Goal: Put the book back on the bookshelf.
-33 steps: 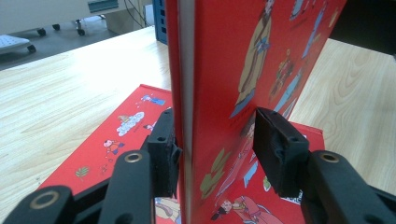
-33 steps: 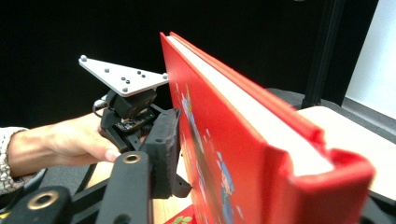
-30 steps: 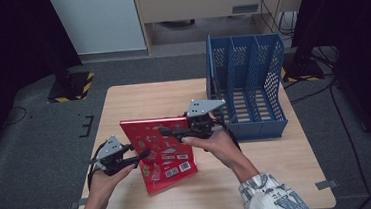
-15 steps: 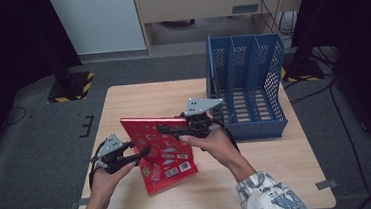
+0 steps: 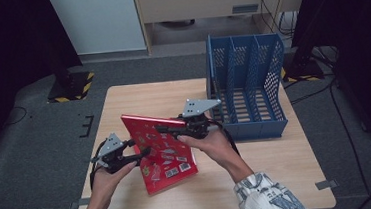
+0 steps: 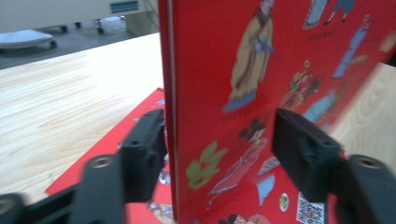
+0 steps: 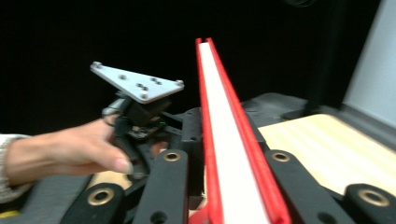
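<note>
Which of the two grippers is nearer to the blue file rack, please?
The right. The right gripper grips the red book's top edge just left of the blue file rack; the left gripper, fingers spread around the book, sits farther left.

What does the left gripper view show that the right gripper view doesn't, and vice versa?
Left gripper view alone: the red book's illustrated cover, with its own jaws standing apart on either side of the book, having just been opening. Right gripper view alone: the white page edge between its jaws, which have just been closing and now clamp it, plus the left hand-held gripper with its grey plate. Both share: the book and the wooden table.
</note>
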Tool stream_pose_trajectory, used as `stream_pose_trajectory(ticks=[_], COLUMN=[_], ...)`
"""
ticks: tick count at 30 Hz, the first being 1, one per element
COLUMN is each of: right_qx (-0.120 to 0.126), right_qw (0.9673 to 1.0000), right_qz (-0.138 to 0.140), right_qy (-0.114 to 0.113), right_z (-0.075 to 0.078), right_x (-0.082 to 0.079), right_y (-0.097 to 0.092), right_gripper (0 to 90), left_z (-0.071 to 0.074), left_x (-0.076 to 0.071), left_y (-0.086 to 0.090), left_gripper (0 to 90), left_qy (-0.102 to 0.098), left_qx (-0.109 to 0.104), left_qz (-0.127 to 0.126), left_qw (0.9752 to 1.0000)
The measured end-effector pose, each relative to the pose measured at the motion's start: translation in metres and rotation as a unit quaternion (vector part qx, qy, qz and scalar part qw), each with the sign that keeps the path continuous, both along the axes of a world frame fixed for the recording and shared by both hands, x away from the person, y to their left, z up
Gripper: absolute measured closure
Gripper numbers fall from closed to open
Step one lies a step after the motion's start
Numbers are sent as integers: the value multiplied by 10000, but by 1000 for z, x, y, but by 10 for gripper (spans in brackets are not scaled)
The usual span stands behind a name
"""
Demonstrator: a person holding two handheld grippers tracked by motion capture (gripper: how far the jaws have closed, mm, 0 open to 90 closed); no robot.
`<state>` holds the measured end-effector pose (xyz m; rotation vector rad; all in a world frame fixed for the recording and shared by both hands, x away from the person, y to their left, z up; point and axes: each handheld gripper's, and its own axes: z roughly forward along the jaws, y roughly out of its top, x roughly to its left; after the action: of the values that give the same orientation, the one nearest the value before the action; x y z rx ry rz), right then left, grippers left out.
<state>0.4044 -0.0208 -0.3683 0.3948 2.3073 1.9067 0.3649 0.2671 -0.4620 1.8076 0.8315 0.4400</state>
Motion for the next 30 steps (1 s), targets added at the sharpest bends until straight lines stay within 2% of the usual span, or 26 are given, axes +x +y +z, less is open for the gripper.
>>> stream_pose_trajectory(ticks=[3,9,13,22,25,30], right_qx=[-10,38,56,71,91,103], right_qw=[9999,9993,9991,9979,9973,9963], right_qz=[-131,-373,-419,-632,-715,-837], right_qy=[5,92,98,116,123,151], right_z=[0,0,1,4,5,8], right_x=[0,0,-1,0,0,1], right_y=[-1,-2,-1,-3,-5,-9], right_gripper=[795,798,798,799,799,800], left_z=[-1,-10,-13,-21,-22,-24], left_x=[-2,-2,0,2,3,3], left_y=[8,20,22,21,21,20], left_gripper=[259,192,141,56,51,42], left_qy=[17,124,175,412,432,430], left_qx=[64,364,417,607,611,744], left_qz=[163,516,619,706,719,725], left_qw=[9998,9979,9971,9948,9946,9937])
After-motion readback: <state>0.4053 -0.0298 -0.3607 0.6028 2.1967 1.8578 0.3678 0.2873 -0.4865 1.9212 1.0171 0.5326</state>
